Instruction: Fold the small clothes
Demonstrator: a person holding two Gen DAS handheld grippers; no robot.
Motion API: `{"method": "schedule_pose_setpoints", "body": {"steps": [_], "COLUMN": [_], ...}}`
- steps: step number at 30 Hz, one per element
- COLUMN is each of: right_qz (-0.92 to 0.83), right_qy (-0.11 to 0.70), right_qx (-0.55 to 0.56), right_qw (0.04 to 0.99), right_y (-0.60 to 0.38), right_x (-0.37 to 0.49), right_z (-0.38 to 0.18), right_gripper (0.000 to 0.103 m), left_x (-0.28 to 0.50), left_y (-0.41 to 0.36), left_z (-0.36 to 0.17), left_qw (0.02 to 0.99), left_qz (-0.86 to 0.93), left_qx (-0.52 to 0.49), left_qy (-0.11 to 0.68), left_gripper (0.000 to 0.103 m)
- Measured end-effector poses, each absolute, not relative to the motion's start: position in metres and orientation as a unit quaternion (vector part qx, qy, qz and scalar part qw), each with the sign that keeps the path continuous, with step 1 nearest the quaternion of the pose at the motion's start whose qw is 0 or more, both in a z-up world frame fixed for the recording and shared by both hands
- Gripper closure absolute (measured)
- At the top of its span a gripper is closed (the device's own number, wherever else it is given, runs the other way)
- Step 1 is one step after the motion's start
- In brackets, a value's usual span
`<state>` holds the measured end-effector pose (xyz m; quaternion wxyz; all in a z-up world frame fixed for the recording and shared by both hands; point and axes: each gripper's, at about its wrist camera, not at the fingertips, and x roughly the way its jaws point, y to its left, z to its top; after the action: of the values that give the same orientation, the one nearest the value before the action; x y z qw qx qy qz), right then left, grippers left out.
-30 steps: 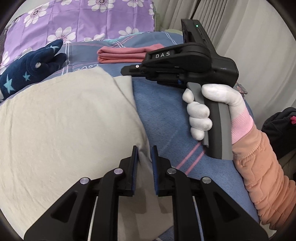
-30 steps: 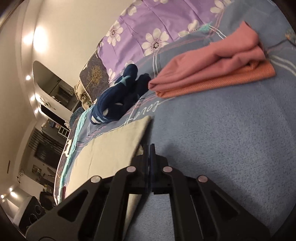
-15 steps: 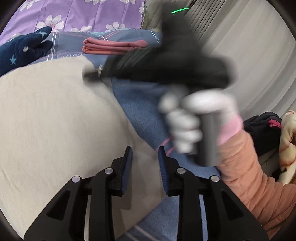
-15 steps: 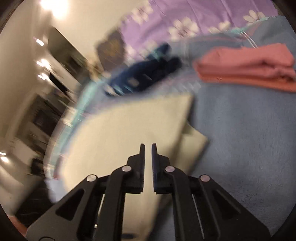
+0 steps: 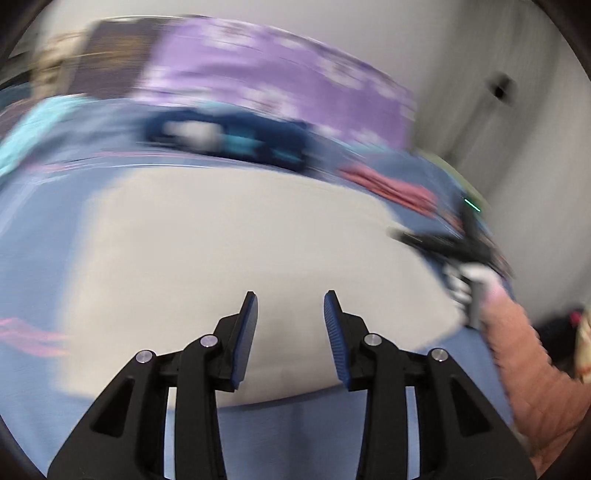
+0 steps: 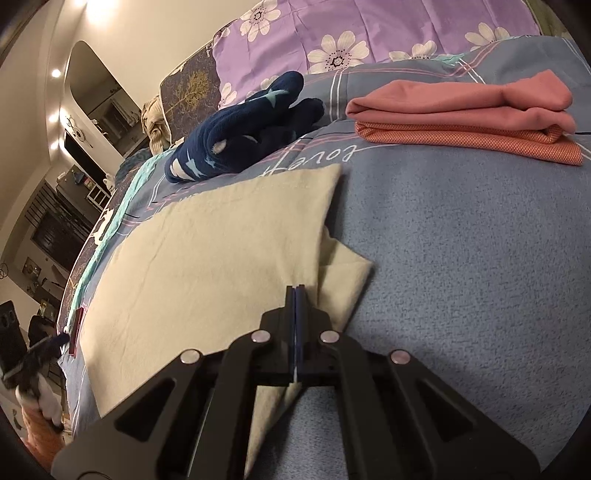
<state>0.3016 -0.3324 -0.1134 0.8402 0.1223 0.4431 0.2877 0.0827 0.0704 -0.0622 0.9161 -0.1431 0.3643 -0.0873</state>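
A: Where is the cream garment (image 6: 221, 243) found?

B: It is spread flat on the blue bedspread (image 6: 461, 258), with one side turned over so that a lower layer sticks out at the right edge. In the left wrist view it is seen, blurred, as a wide pale sheet (image 5: 240, 240) below the left gripper (image 5: 290, 321).

A: How are the jaws set?

B: On the left gripper the jaws are held well apart and nothing is between them. On the right gripper (image 6: 296, 291) the jaws are pressed together, pad against pad. They lie over the folded edge of the garment, but whether cloth is pinched between them cannot be told.

A: How is the cloth expected to handle?

B: It is judged to be light, thin and limp, so no shape would be kept when it is lifted, and layers could slip apart. A hold at a corner or along the folded edge is judged best, with both layers taken together.

A: Are any containers in view?

B: None are seen. A folded pink stack (image 6: 465, 110) is laid on the bedspread beyond the garment, over an orange piece (image 6: 480, 142). A dark blue star-patterned item (image 6: 240, 133) is lying near the purple floral pillow (image 6: 369, 29).
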Motion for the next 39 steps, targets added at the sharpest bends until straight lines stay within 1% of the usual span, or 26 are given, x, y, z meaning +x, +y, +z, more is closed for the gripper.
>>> {"method": "schedule_pose_setpoints", "body": {"steps": [4,6,8,9,12,14,17,18,19,23,27,28,30,31,33,34,38,39], "right_qz": [0.26,0.234,0.208,0.204,0.214,0.228,0.261,0.271,0.281,0.321,0.344,0.344,0.345,0.345,0.346,0.346,0.346,0.349], "right_qy": [0.434,0.429,0.425,0.421,0.406,0.398,0.394,0.395,0.395,0.399,0.403,0.404,0.407,0.409,0.409,0.408,0.423,0.428], "right_qx": [0.097,0.078,0.05,0.039,-0.002,-0.024,-0.053,-0.06,-0.069,-0.111,-0.168,-0.178,-0.175,-0.17,-0.16,-0.157,-0.159,-0.165], "right_qw": [0.857,0.869,0.88,0.883,0.889,0.888,0.88,0.876,0.872,0.852,0.831,0.829,0.827,0.827,0.829,0.83,0.822,0.817], "right_y": [-0.328,-0.32,-0.306,-0.298,-0.262,-0.234,-0.179,-0.163,-0.146,-0.073,-0.007,0.009,0.027,0.032,0.039,0.039,0.047,0.051], "right_x": [0.29,0.279,0.267,0.264,0.25,0.244,0.242,0.242,0.241,0.238,0.236,0.237,0.239,0.24,0.239,0.239,0.23,0.225], "right_z": [-0.103,-0.093,-0.079,-0.073,-0.045,-0.029,-0.012,-0.008,-0.006,-0.001,-0.008,-0.01,-0.012,-0.012,-0.013,-0.014,-0.027,-0.032], "right_gripper": [0.103,0.097,0.08,0.079,0.079,0.073,0.07,0.07,0.069,0.068,0.067,0.067,0.067,0.067,0.067,0.066,0.064,0.064], "left_x": [0.054,0.05,0.055,0.062,0.092,0.113,0.157,0.172,0.178,0.2,0.222,0.231,0.244,0.244,0.233,0.228,0.222,0.222], "left_y": [0.166,0.204,0.225,0.236,0.247,0.254,0.252,0.252,0.25,0.245,0.265,0.267,0.271,0.272,0.278,0.281,0.295,0.296], "left_z": [-0.068,-0.076,-0.082,-0.086,-0.093,-0.099,-0.104,-0.107,-0.109,-0.131,-0.135,-0.135,-0.134,-0.133,-0.126,-0.125,-0.133,-0.137], "left_qw": [0.918,0.914,0.911,0.91,0.905,0.899,0.889,0.886,0.886,0.877,0.867,0.867,0.861,0.861,0.869,0.873,0.865,0.857], "left_qz": [0.006,0.03,0.032,0.024,-0.018,-0.054,-0.103,-0.117,-0.117,-0.128,-0.139,-0.14,-0.158,-0.169,-0.197,-0.198,-0.182,-0.187], "left_qx": [-0.191,-0.207,-0.213,-0.212,-0.206,-0.214,-0.229,-0.234,-0.235,-0.259,-0.324,-0.326,-0.341,-0.349,-0.364,-0.366,-0.389,-0.393], "left_qy": [0.347,0.347,0.352,0.356,0.372,0.38,0.383,0.383,0.383,0.384,0.351,0.35,0.343,0.329,0.271,0.255,0.259,0.276], "left_gripper": [0.066,0.066,0.066,0.066,0.066,0.066,0.062,0.058,0.057,0.057,0.058,0.068,0.101,0.103,0.103,0.103,0.103,0.097]}}
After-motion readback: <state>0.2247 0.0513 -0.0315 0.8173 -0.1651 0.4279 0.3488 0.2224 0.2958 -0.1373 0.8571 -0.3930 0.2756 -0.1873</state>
